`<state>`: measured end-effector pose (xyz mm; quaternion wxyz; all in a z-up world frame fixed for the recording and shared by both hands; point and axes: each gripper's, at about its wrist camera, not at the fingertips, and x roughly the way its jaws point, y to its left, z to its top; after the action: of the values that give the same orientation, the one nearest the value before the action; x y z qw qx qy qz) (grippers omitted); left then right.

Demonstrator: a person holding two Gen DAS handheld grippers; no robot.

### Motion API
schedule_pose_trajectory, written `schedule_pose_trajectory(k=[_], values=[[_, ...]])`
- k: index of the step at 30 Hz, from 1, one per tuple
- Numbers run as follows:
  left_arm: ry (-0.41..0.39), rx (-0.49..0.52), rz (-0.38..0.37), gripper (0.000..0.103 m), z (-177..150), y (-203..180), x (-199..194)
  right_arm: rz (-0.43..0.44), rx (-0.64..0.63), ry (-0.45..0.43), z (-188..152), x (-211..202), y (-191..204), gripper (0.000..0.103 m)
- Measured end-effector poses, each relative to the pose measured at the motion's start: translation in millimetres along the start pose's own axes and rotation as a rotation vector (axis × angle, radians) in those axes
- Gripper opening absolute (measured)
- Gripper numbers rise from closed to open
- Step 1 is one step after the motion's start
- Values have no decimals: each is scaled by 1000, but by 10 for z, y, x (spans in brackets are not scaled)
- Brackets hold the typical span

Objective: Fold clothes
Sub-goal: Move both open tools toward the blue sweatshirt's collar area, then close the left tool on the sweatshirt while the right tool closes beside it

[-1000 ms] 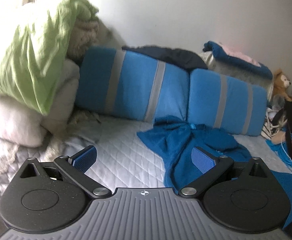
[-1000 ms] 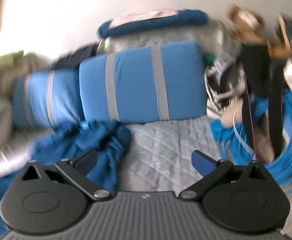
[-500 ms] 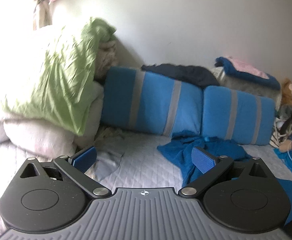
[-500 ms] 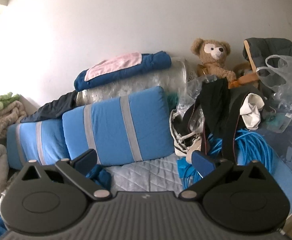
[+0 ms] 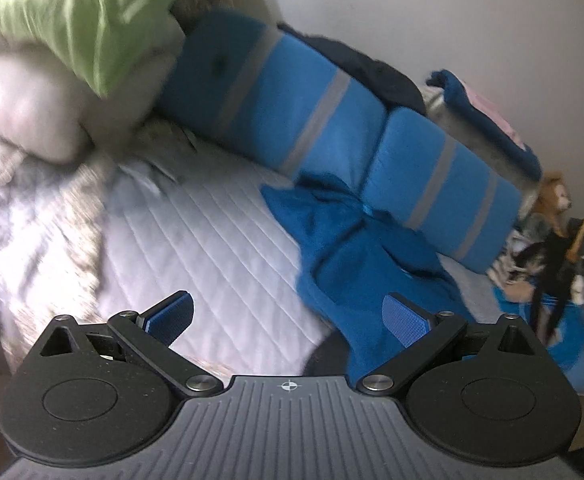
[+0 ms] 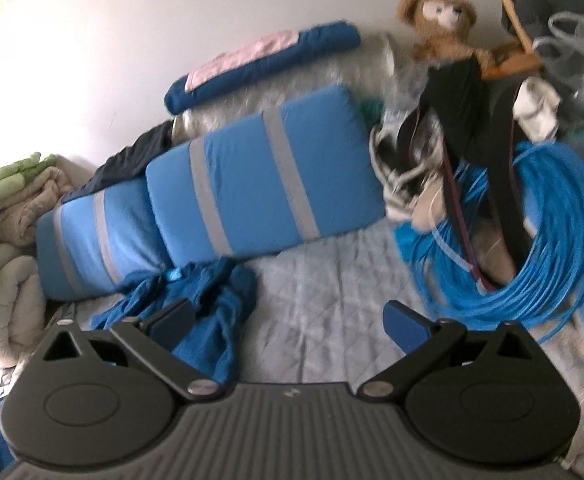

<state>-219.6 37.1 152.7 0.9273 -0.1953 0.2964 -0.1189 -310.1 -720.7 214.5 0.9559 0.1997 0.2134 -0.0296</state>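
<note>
The left gripper [image 5: 287,318] hangs above the quilted bed cover [image 5: 211,232] with its jaws spread wide and nothing between the blue pads. The right gripper [image 6: 287,320] is likewise spread and empty, held over the same cover. The task's thing, a crumpled blue garment [image 5: 356,248], lies loose and unfolded on the cover, bunched against the foot of the striped blue cushions [image 5: 316,120]. From the left gripper it lies ahead and to the right, its near edge running down past the right-hand pad; from the right gripper the same blue garment [image 6: 207,300] lies ahead and to the left, partly behind the left-hand pad. Its long axis appears to run from the cushions back toward the grippers, though the folds hide its true outline. Neither gripper touches it. In judgement the garment sits between the two grippers, reachable by either, and which is nearer cannot be settled from these views. Beyond it, a coil of blue cable [image 6: 532,240], a teddy bear [image 6: 440,20] and a green pillow [image 5: 91,16] stand clear of the working area. Both views are blurred by motion, so fine detail of the cloth is unreliable.
</note>
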Motion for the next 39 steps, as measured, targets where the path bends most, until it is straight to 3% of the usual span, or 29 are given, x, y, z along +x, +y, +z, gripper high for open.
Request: schedule_pose_trajectory(k=[10, 13, 17, 20, 28, 32, 35, 39], values=[[119, -135, -169, 97, -264, 74, 418, 69, 55, 60, -243, 151, 36, 103], [151, -164, -199, 89, -317, 81, 517, 91, 53, 95, -322, 210, 99, 103], [196, -177, -201, 61, -335, 57, 633, 136, 50, 166, -472, 327, 222, 103], [220, -166, -191, 53, -349, 18, 675, 159, 27, 208, -571, 393, 324, 103], [232, -164, -218, 51, -365, -78, 734, 306, 45, 335, -924, 526, 532, 103], [235, -164, -211, 51, -363, -101, 747, 337, 54, 363, -1015, 554, 617, 102], [238, -163, -209, 49, -362, -116, 755, 373, 71, 388, -1059, 588, 656, 96], [238, -153, -212, 40, -356, -145, 732, 423, 86, 422, -1113, 645, 740, 84]])
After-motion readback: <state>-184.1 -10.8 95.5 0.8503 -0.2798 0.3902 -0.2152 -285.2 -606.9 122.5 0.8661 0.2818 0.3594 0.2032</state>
